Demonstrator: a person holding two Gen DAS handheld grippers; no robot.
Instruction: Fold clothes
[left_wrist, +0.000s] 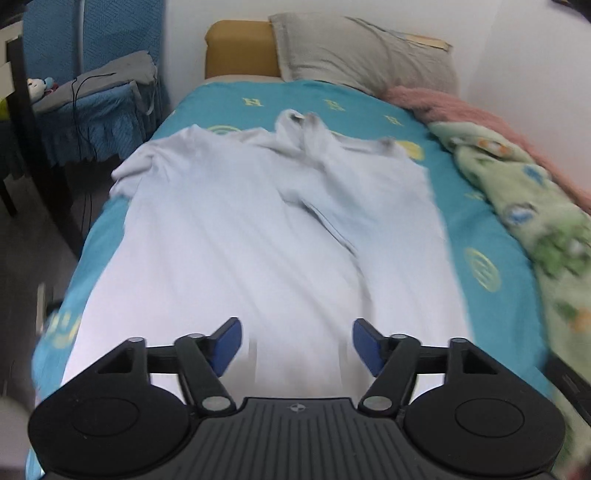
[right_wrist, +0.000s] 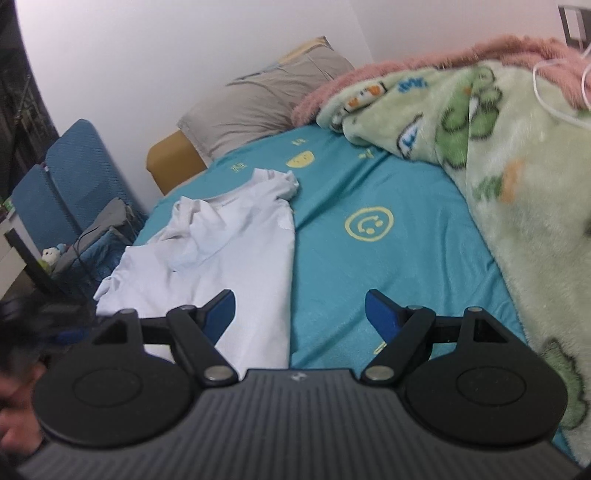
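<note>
A pale blue-white garment lies spread lengthwise on the teal bed sheet, its collar end bunched toward the pillow. My left gripper is open and empty, hovering over the garment's near hem. In the right wrist view the garment lies left of centre on the sheet. My right gripper is open and empty, above the garment's right edge near its lower corner.
A grey pillow lies at the headboard. A green and pink fleece blanket is piled along the bed's right side. A blue-covered chair with grey clothes and a cable stands left of the bed.
</note>
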